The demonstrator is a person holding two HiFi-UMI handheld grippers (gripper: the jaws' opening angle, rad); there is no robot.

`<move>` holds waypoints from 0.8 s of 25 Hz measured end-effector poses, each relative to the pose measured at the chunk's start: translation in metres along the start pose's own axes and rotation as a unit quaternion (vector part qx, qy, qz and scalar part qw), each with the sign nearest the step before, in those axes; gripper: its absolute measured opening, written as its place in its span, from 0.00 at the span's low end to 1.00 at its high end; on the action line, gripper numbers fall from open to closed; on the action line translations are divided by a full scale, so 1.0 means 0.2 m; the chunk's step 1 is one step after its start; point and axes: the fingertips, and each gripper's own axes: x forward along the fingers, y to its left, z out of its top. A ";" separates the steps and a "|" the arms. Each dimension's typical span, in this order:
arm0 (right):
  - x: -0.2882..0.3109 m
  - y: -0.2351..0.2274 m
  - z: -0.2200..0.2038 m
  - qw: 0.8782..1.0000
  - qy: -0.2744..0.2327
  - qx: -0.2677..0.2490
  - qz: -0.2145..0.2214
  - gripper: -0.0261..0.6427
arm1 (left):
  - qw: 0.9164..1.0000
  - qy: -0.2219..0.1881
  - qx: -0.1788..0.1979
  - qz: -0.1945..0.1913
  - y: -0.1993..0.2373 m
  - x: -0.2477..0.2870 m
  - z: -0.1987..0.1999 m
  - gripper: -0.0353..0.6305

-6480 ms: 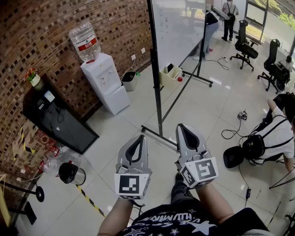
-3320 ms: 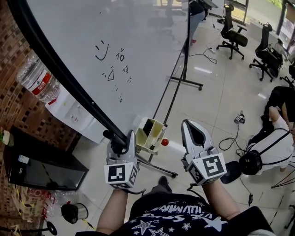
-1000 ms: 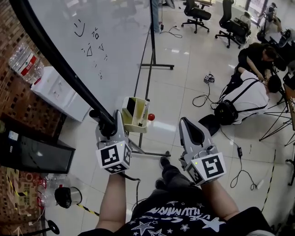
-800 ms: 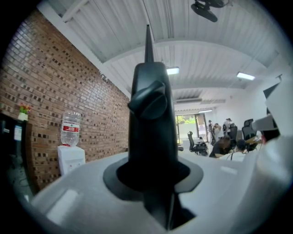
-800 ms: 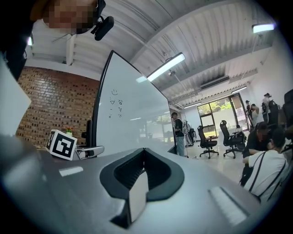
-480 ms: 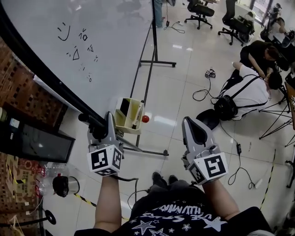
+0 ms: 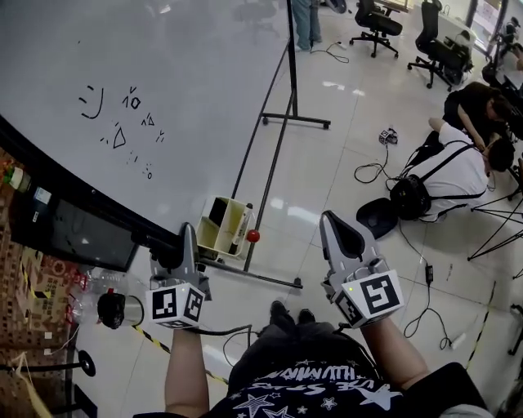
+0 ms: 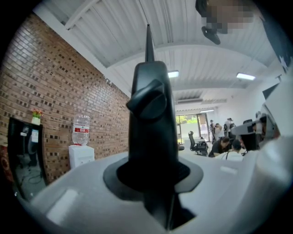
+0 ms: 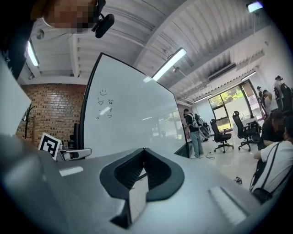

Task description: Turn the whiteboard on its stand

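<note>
The whiteboard (image 7: 180, 90) fills the upper left of the head view, with small black scribbles (image 7: 118, 122) on its face. Its black frame edge (image 7: 82, 184) runs down to my left gripper (image 7: 174, 245), which is shut on it. In the left gripper view that frame (image 8: 153, 114) stands upright between the jaws and hides most of what lies behind. My right gripper (image 7: 333, 224) hangs apart to the right over the floor, shut and empty; its tips (image 9: 143, 150) meet in the right gripper view, with the board's face (image 9: 132, 114) beyond. The stand's foot (image 7: 245, 273) lies below.
A yellow marker tray (image 7: 222, 227) with a red ball (image 7: 253, 236) hangs on the board. Behind it are a black cabinet (image 7: 73, 233) and a brick wall with a water dispenser (image 8: 81, 153). People (image 7: 453, 167) sit on the floor at right among cables (image 7: 368, 171); office chairs (image 7: 384, 20) stand beyond.
My left gripper has moved left with the frame edge in it, and the board has swung so more of its face shows. The right gripper has barely shifted.
</note>
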 end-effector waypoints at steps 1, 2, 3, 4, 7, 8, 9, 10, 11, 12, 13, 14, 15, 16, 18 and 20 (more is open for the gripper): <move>0.01 0.01 0.00 1.000 0.006 0.002 0.002 0.05 | 1.000 0.000 0.000 0.001 0.00 -0.03 0.00 0.24; 0.02 0.01 0.00 1.000 0.011 0.003 0.003 0.05 | 1.000 0.000 0.001 0.002 0.00 -0.06 0.01 0.24; 0.02 0.02 0.00 1.000 0.013 0.002 0.002 0.05 | 1.000 0.000 0.001 0.001 -0.01 -0.08 0.01 0.24; 0.02 0.03 0.00 1.000 0.013 -0.001 0.002 0.05 | 1.000 0.001 0.002 0.000 -0.02 -0.10 0.01 0.24; -0.01 0.12 0.00 1.000 0.000 -0.014 0.017 0.05 | 1.000 0.005 0.000 0.001 -0.05 -0.16 0.03 0.24; -0.02 0.16 -0.01 1.000 -0.001 -0.016 0.023 0.05 | 1.000 0.004 -0.001 0.001 -0.05 -0.18 0.04 0.24; -0.02 0.21 -0.02 1.000 0.000 -0.017 0.026 0.05 | 1.000 0.001 -0.001 0.000 -0.05 -0.20 0.04 0.24; -0.03 0.26 -0.03 0.999 0.001 -0.016 0.029 0.05 | 1.000 0.000 -0.001 -0.002 -0.06 -0.21 0.04 0.25; -0.05 0.31 -0.05 0.999 0.003 -0.013 0.030 0.05 | 1.000 -0.001 -0.001 -0.004 -0.07 -0.23 0.04 0.24; -0.07 0.36 -0.06 0.999 0.004 -0.009 0.032 0.05 | 1.000 -0.002 -0.001 -0.006 -0.08 -0.26 0.04 0.25; -0.10 0.41 -0.08 0.999 0.004 -0.008 0.036 0.05 | 1.000 -0.002 -0.001 -0.008 -0.10 -0.29 0.04 0.25; -0.13 0.47 -0.09 0.999 0.005 -0.010 0.041 0.05 | 1.000 -0.003 -0.002 -0.009 -0.11 -0.33 0.04 0.25; -0.16 0.54 -0.11 0.999 0.004 -0.012 0.045 0.05 | 1.000 -0.005 -0.003 -0.008 -0.12 -0.38 0.03 0.25; -0.18 0.60 -0.12 0.999 0.003 -0.014 0.048 0.05 | 1.000 -0.007 -0.004 -0.008 -0.12 -0.43 0.03 0.25; -0.20 0.69 -0.13 0.999 -0.002 -0.015 0.048 0.05 | 1.000 -0.011 -0.006 -0.009 -0.11 -0.50 0.04 0.25; -0.23 0.74 -0.12 0.999 -0.004 -0.014 0.043 0.05 | 1.000 -0.017 -0.004 -0.016 -0.12 -0.55 0.05 0.24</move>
